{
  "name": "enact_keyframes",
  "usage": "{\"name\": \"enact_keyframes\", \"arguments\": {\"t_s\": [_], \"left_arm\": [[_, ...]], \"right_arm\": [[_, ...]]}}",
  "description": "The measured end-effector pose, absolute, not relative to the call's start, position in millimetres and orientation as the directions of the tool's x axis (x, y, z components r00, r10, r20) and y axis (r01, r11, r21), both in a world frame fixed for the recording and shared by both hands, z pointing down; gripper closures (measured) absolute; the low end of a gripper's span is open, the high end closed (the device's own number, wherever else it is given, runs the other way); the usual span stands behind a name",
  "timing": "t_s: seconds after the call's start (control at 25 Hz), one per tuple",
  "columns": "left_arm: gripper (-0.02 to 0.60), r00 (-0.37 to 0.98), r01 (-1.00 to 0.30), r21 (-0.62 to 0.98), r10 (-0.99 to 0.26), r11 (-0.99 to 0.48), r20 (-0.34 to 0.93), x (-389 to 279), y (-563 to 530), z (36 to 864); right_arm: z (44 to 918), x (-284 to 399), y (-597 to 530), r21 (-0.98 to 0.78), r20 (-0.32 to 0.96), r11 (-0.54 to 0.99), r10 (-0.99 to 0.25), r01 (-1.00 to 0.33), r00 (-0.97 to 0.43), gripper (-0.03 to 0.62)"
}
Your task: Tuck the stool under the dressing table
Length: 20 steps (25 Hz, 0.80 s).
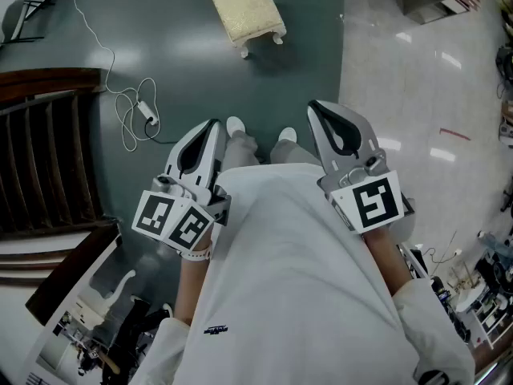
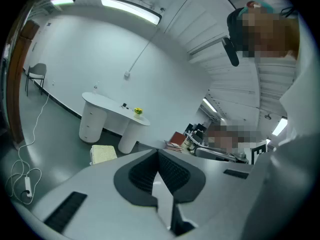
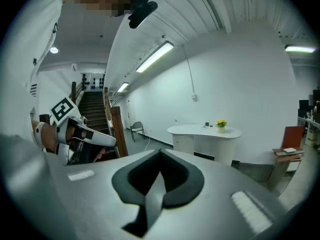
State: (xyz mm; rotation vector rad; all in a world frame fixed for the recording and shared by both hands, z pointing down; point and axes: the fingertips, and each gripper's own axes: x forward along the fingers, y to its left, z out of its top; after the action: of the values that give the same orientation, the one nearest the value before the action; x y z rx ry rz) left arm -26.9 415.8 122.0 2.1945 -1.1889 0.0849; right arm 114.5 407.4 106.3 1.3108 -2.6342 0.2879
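Now the left gripper [image 1: 211, 125] and right gripper [image 1: 314, 105] are both shut and empty, the stool [image 1: 247, 13] out on open floor [image 1: 200, 62]
Each gripper's jaws press together on nothing, pointing forward and slightly down over the person's white shoes [image 1: 287, 135]. The cream cushioned stool stands ahead, well apart from both grippers, in front of the white dressing table [image 2: 112, 109] by the wall, not under it; a white cable [image 1: 132, 111] lies looped to the left
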Motion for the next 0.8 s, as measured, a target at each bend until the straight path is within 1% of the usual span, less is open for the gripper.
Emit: {"name": "enact_keyframes", "arguments": {"t_s": [0.16,0.28,0.4,0.56,0.64,0.8], "left_arm": [[0.572,0.625,-0.750,0.503,-0.709,-0.430,0.327,-30.0,435.4,111.9],[0.572,0.623,-0.757,0.490,-0.705,-0.433,0.340,-45.7,449.0,110.3],[0.572,0.609,-0.774,0.462,-0.710,-0.434,0.353,-82.0,457.0,107.4],[0.572,0.623,-0.762,0.462,-0.709,-0.454,0.330,-127.7,466.9,104.0],[0.572,0.632,-0.753,0.467,-0.707,-0.464,0.317,-149.3,473.5,100.7],[0.572,0.636,-0.746,0.469,-0.716,-0.473,0.289,-194.8,483.0,96.8]], "right_arm": [[99.8,104.4,430.7,-0.094,0.239,0.578,-0.777,-0.811,-0.582,0.585],[98.5,89.1,442.6,-0.082,0.226,0.576,-0.784,-0.814,-0.578,0.585],[97.8,53.9,454.3,-0.067,0.239,0.587,-0.776,-0.807,-0.584,0.585],[94.1,2.7,465.6,-0.087,0.238,0.626,-0.742,-0.775,-0.627,0.585],[89.5,-22.6,472.4,-0.062,0.232,0.641,-0.737,-0.765,-0.635,0.585],[86.3,-62.3,476.7,0.001,0.224,0.613,-0.770,-0.790,-0.597,0.583]]}}
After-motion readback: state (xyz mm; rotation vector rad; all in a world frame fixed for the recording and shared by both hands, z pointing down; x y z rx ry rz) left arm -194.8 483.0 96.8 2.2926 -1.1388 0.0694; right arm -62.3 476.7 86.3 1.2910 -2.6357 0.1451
